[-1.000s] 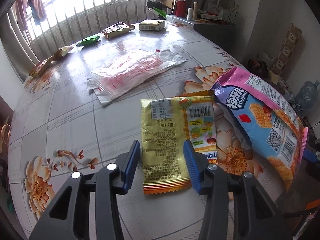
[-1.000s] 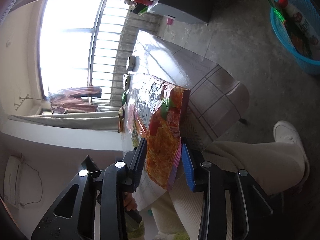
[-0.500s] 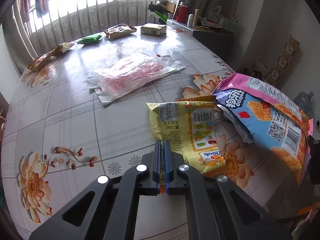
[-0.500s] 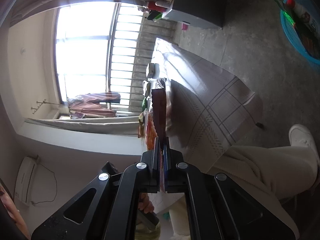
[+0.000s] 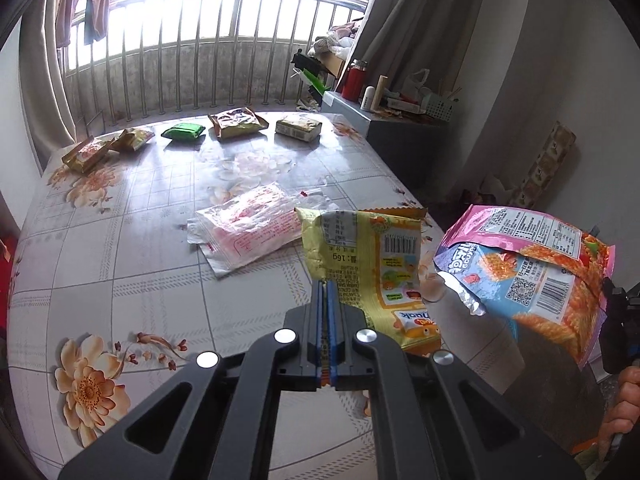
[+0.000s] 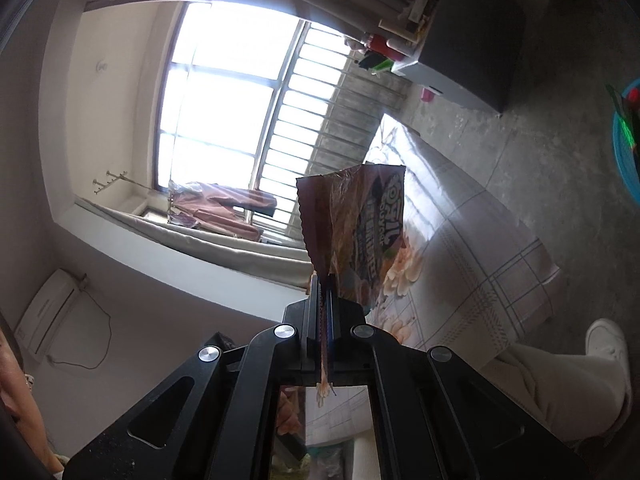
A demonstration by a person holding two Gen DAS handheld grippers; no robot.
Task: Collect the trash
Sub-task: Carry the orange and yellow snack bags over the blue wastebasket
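Note:
My left gripper (image 5: 326, 286) is shut on the near edge of a yellow snack wrapper (image 5: 368, 256), which hangs lifted above the floral table (image 5: 132, 240). To its right a pink and blue chip bag (image 5: 532, 272) hangs in the air, pinched at its far end by my right gripper (image 5: 612, 320). In the right wrist view the same bag (image 6: 360, 232) stands up from my right gripper (image 6: 326, 280), whose blue pads are shut on its crimped edge. A clear plastic bag with pink print (image 5: 248, 228) lies flat mid-table.
Several small snack packets (image 5: 236, 122) lie in a row at the table's far edge by the window railing. A blue basket (image 6: 626, 144) with trash stands on the concrete floor. A person's trouser leg and white shoe (image 6: 604, 340) are beside the table.
Both grippers went from open around their wrappers to shut on them, then rose. The yellow wrapper and the pink bag have come up off the table.

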